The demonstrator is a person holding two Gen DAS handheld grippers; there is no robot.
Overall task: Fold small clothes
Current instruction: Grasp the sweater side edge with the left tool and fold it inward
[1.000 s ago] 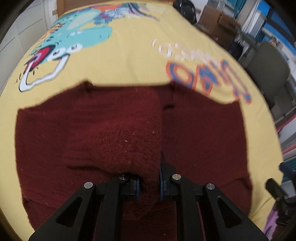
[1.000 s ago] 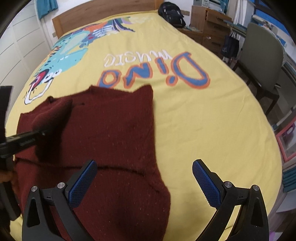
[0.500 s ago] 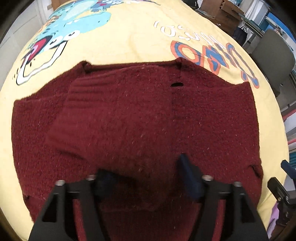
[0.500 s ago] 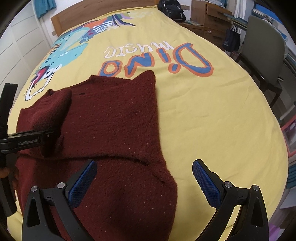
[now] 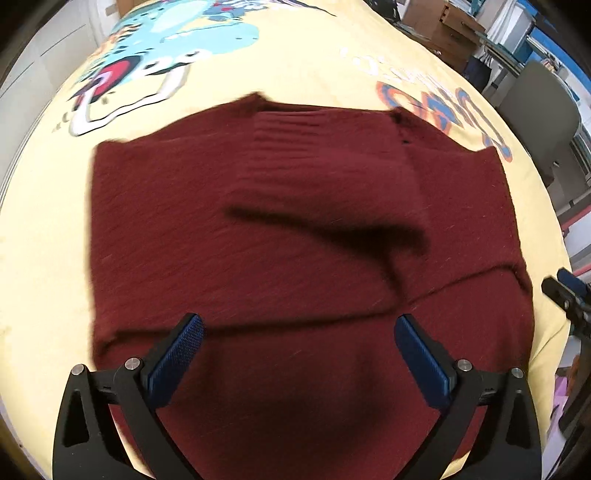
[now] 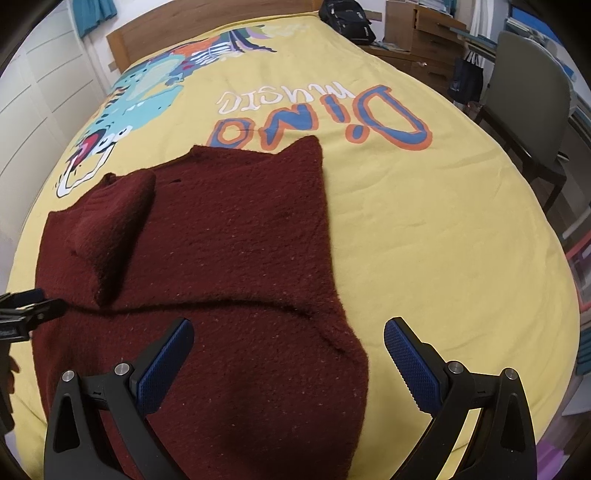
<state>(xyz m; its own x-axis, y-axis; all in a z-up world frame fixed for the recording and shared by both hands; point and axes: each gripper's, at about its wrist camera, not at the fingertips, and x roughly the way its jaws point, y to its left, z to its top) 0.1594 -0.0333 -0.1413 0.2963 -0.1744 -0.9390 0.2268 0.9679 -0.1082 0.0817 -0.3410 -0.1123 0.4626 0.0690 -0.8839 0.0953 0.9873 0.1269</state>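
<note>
Nearest our cameras, both grippers hang over the dark red sweater (image 5: 295,236). Our left gripper (image 5: 298,349) has its jaws opening, already spread wide, blue pads (image 5: 176,353) clear of the knit, nothing between them but cloth lying below. Our right gripper (image 6: 289,352) is spread wide too, pinching nothing; its left finger sits over the sweater's lower part, its right finger over bare yellow bedspread (image 6: 436,229). From the right wrist view, the left gripper's black tip pokes in at the left edge, just above the sweater's left side. Sweater lies flat on the bedspread, near edge of the bed, one ribbed sleeve (image 6: 110,225) folded in over the body, a fold line running across the lower third. Left view is motion-blurred. Beyond the sweater: orange-blue "Dino music" lettering (image 6: 325,114) and a teal dinosaur print (image 6: 147,92). Farther back, wooden headboard (image 6: 207,18), black bag (image 6: 347,18), wooden drawers (image 6: 424,33), grey chair (image 6: 532,96) at right.
</note>
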